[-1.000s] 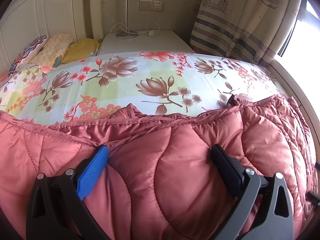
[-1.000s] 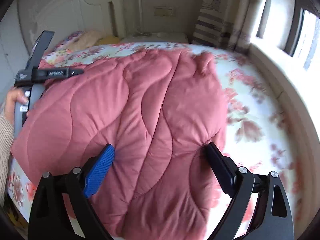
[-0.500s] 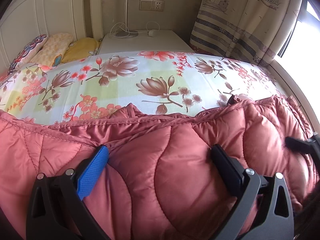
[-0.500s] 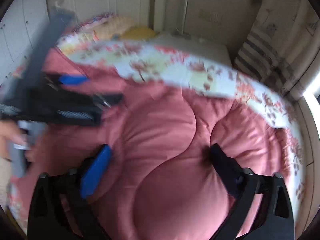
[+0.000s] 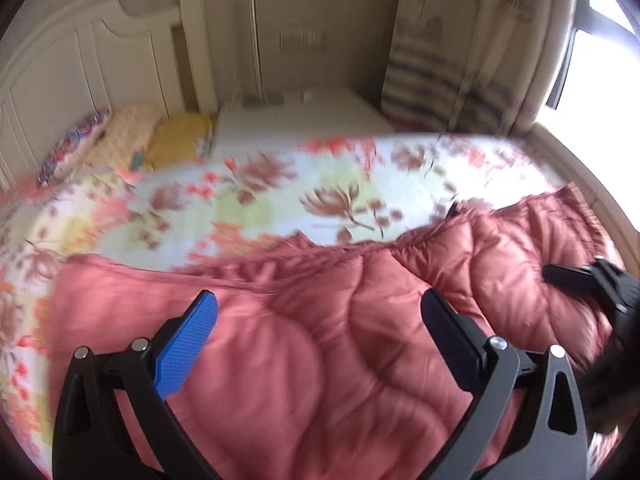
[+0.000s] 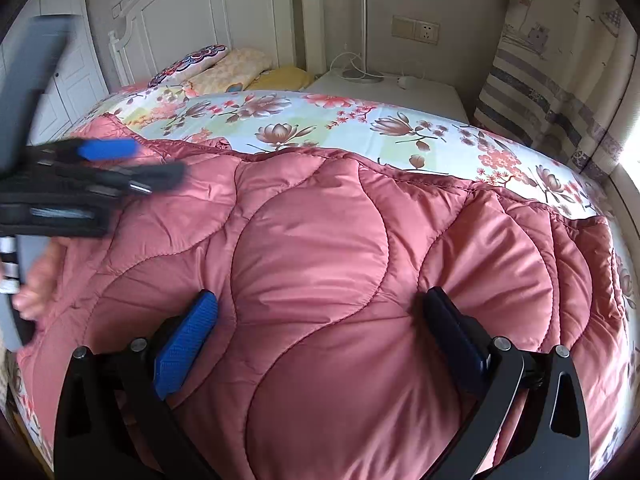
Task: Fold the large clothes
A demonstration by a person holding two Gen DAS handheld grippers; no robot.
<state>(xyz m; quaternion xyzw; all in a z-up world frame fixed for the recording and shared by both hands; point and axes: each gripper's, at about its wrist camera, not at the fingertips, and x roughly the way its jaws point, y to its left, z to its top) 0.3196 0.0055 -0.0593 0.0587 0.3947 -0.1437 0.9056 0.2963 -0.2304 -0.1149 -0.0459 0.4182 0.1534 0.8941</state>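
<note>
Lay spread across the near half of the floral-printed bed sheet [image 6: 400, 128]: a pink quilted puffer garment [image 6: 320, 240], far edge running left to right. Stood wide apart over its near part, the right gripper [image 6: 320, 344]; hovered at its left, the left gripper [image 6: 100, 172]. Rested at the far left against the white panelled headboard [image 6: 192, 20]: three patterned pillows [image 6: 236, 68]. Stood far, beyond the sheet: a white bedside table [image 6: 420, 88]; right of it hung a striped printed curtain [image 6: 560, 80].

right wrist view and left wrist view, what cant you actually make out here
- Left gripper in the right wrist view: motion-blurred, cut by the left edge.
- Bedsheet flowers, wall socket in the left wrist view: blurred.
- Right gripper in the left wrist view: cut by the right edge.
- Quilted jacket: its near hem hidden behind the right gripper's frame.
</note>
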